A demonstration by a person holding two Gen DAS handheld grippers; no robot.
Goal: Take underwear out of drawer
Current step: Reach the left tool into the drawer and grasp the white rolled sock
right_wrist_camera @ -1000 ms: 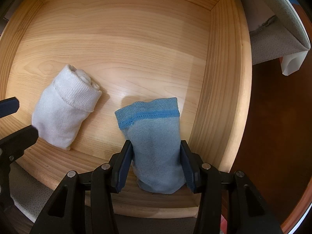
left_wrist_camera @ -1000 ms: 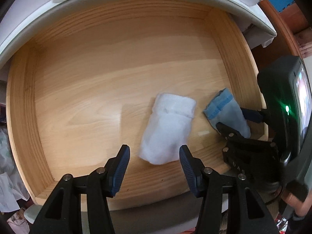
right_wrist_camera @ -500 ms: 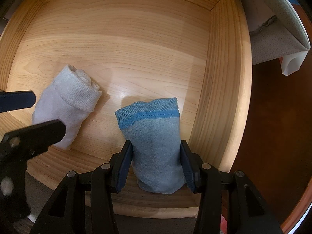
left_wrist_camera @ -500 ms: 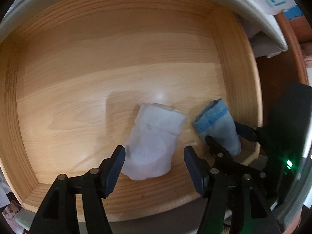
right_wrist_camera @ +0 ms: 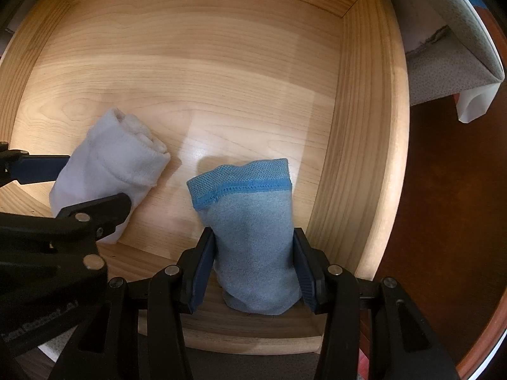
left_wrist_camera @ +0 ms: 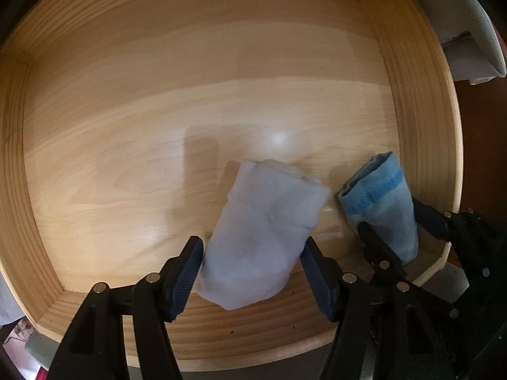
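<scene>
A light wooden drawer (left_wrist_camera: 421, 101) with a pale grained floor is seen from both wrist cameras. Two rolled undergarments lie on its floor near the front wall, side by side and just apart.

The white rolled cloth bundle (left_wrist_camera: 263, 240) lies left of centre, its folded cuff end pointing toward the back of the drawer. The left gripper (left_wrist_camera: 252, 272) is placed around the near end of this bundle, one dark blue ribbed pad on each side. The jaws are spread about as wide as the bundle; whether the pads press the cloth cannot be told. In the right wrist view the same bundle (right_wrist_camera: 111, 171) is seen with the left gripper (right_wrist_camera: 90, 183) straddling it.

The blue-grey rolled cloth bundle with a brighter blue hem band (right_wrist_camera: 250, 231) stands close to the drawer's right wall (right_wrist_camera: 355, 145). The right gripper (right_wrist_camera: 253, 269) is closed against both sides of its lower part, the pads touching the fabric. In the left wrist view this bundle (left_wrist_camera: 380, 212) is seen between the right gripper's black fingers (left_wrist_camera: 380, 250).
</scene>
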